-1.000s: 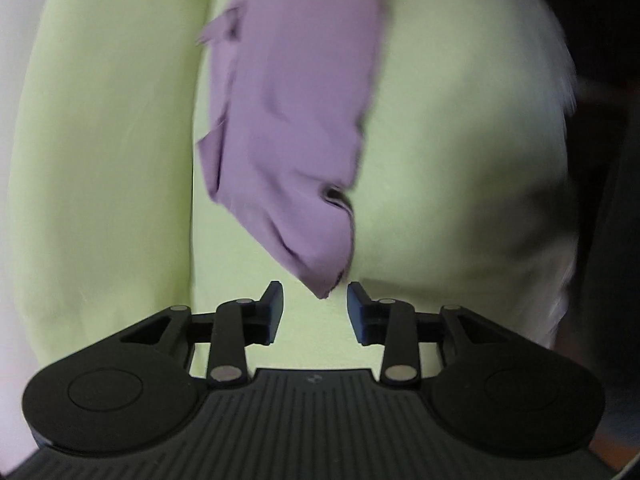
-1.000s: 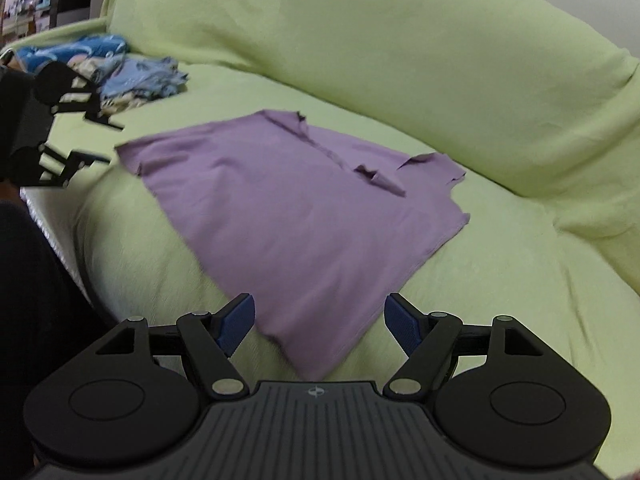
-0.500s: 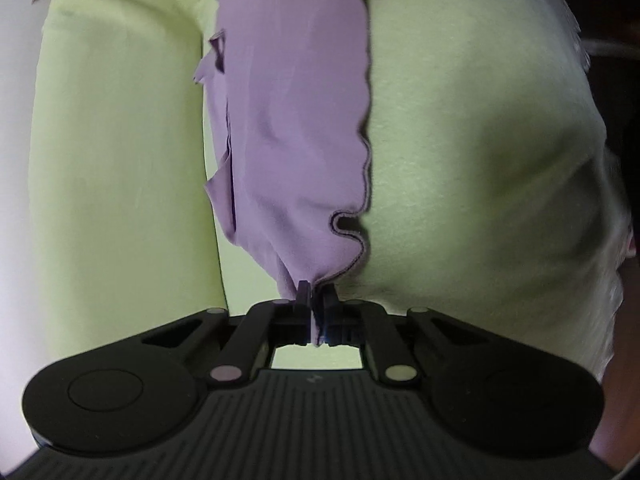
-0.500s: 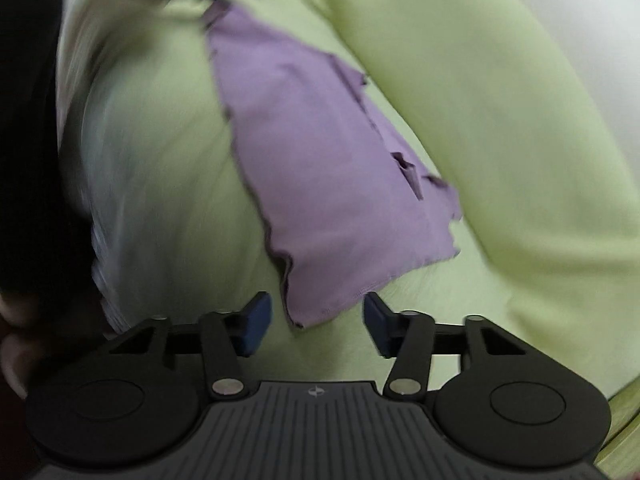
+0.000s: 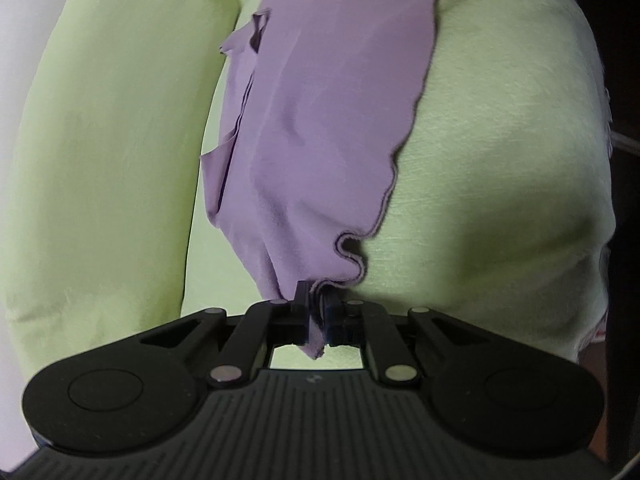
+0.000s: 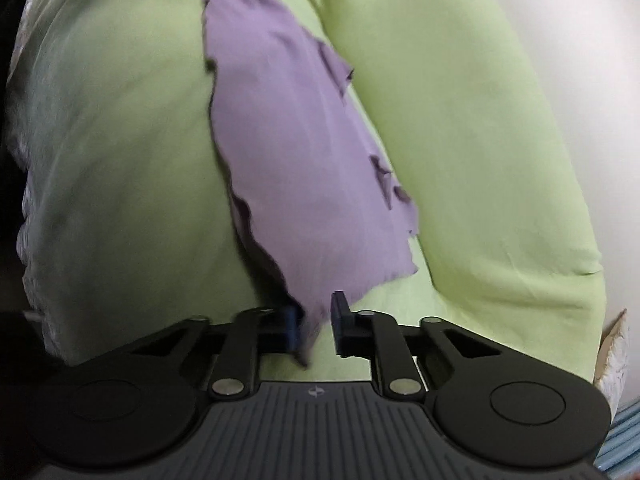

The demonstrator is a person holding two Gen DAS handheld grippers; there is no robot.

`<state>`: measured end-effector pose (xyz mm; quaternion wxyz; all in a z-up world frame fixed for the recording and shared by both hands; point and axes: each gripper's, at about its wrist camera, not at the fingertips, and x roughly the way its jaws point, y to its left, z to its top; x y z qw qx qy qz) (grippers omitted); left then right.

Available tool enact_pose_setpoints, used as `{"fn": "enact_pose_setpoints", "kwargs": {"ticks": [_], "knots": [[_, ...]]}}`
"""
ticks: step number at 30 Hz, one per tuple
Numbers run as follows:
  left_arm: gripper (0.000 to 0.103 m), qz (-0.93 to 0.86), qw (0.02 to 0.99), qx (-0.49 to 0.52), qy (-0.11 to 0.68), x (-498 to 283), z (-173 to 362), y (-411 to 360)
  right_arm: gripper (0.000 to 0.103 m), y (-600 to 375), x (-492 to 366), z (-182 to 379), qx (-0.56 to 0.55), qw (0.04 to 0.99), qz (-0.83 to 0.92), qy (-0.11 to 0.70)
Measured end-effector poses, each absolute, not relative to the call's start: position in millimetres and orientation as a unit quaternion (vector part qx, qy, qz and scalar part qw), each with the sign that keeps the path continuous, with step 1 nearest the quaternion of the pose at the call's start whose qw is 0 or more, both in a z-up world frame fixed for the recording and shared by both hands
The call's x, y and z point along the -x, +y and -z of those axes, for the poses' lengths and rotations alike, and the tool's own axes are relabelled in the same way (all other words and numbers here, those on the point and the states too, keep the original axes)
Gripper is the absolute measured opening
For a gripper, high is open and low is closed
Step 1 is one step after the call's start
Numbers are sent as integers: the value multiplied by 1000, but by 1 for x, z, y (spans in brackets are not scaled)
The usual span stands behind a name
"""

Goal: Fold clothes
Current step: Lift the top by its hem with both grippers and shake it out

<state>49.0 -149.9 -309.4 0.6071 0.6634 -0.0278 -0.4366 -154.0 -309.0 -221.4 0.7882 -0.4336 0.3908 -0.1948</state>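
Observation:
A purple shirt (image 5: 320, 120) lies spread on a lime-green sofa seat (image 5: 480, 160). My left gripper (image 5: 316, 308) is shut on the shirt's near corner, and a tip of cloth hangs out below the pads. In the right wrist view the same shirt (image 6: 288, 152) runs away from me. My right gripper (image 6: 316, 320) has its jaws narrowly apart around the opposite corner of the shirt, with cloth between the pads and a gap still showing on the right side.
The sofa backrest (image 5: 100, 160) rises left of the shirt in the left view and shows at the right in the right wrist view (image 6: 460, 120). The seat's front edge (image 5: 592, 240) drops off into dark space. A pale wall (image 6: 592, 60) stands behind.
My left gripper has closed on the shirt corner and stayed shut. My right gripper has swung down to the opposite corner and its jaws have narrowed around the cloth.

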Motion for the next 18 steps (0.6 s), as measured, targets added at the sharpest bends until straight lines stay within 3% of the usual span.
{"fn": "enact_pose_setpoints", "kwargs": {"ticks": [4, 8, 14, 18], "knots": [[0, 429, 617, -660, -15, -41, 296, -158, 1, -316, 166, 208, 409, 810, 187, 375], [0, 441, 662, -606, 14, -33, 255, -158, 1, -334, 180, 151, 379, 834, 209, 342], [0, 453, 745, -488, -23, -10, 142, -143, 0, -371, 209, 26, 364, 861, 255, 248], [0, 451, 800, -388, -79, 17, 49, -119, 0, -384, 235, -71, 385, 858, 309, 144]]}}
